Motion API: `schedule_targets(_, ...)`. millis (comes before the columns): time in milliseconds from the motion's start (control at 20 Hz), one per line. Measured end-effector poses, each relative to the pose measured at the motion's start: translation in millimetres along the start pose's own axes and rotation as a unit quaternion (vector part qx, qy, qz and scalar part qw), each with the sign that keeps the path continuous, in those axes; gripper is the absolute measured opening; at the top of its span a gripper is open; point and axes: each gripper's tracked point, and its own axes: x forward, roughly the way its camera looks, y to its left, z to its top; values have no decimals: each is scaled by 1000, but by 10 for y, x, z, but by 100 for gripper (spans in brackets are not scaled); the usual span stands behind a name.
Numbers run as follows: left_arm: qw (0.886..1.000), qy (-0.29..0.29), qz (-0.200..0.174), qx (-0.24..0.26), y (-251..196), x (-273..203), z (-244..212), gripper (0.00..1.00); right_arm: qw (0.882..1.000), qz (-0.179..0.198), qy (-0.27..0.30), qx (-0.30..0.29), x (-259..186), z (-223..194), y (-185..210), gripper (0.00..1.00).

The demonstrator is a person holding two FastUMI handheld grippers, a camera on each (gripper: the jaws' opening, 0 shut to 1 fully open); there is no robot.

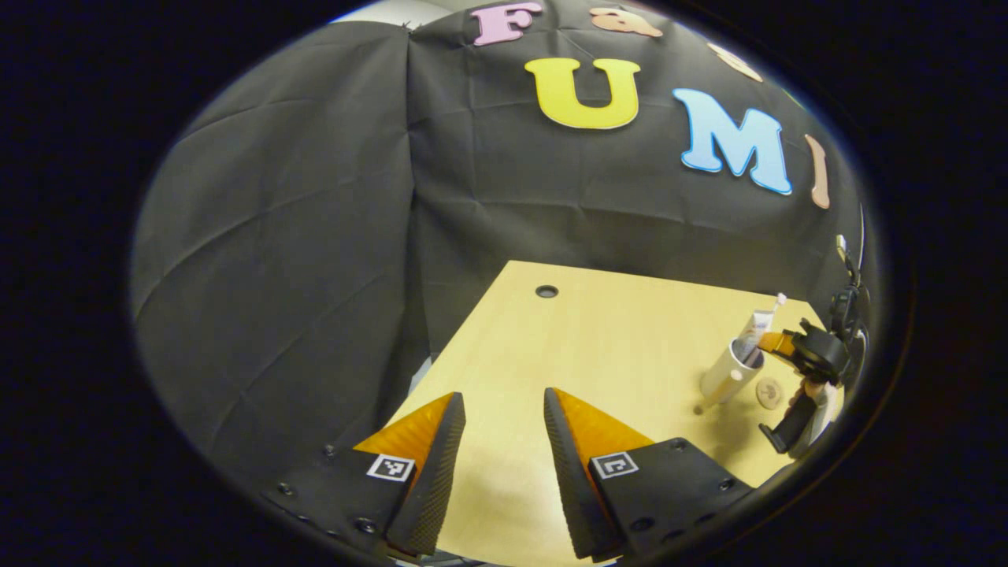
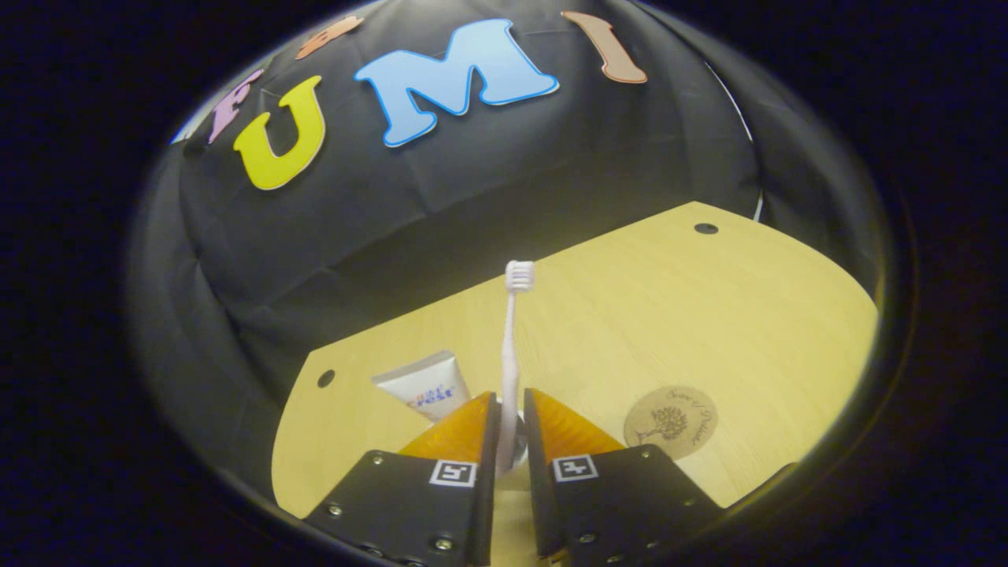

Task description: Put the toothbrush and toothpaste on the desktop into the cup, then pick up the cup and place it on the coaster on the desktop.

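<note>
Right gripper jaws pinch the toothbrush upright.
Toothpaste stands in the cup beside the coaster on the tabletop; left gripper jaws spread, holding nothing.

Light yellow wood-grain table with a rounded far corner, set against the black cloth wall. Two small dark round holes pierce its top near the far edge, one toward each side. Standing directly on the table: a white cylindrical cup, upright. Just beside the cup lies a round, flat brown coaster bearing an engraved tree design; it lies apart from the cup's base.
</note>
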Motion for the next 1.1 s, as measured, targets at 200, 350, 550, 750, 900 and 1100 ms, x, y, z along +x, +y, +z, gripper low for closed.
schedule_targets(200,999,-1,-41,14,-470,35,25,68,1000,8,13,-25,-292,-143,-130,25)
schedule_targets(350,996,-3,-90,23,-941,71,99,66,999,3,37,-29,-497,-264,-372,25)
schedule_targets(550,984,9,-176,39,-1674,130,183,66,998,-19,43,-44,-803,-347,-761,25)
schedule_targets(750,970,25,-230,70,-2183,189,167,67,998,-46,34,-27,-1035,-255,-1150,25)
schedule_targets(900,959,53,-267,78,-2444,222,70,68,997,-75,23,-8,-1202,-164,-1482,25)
schedule_targets(1100,938,107,-307,120,-2778,347,-153,68,993,-118,25,12,-1411,-188,-1938,25)
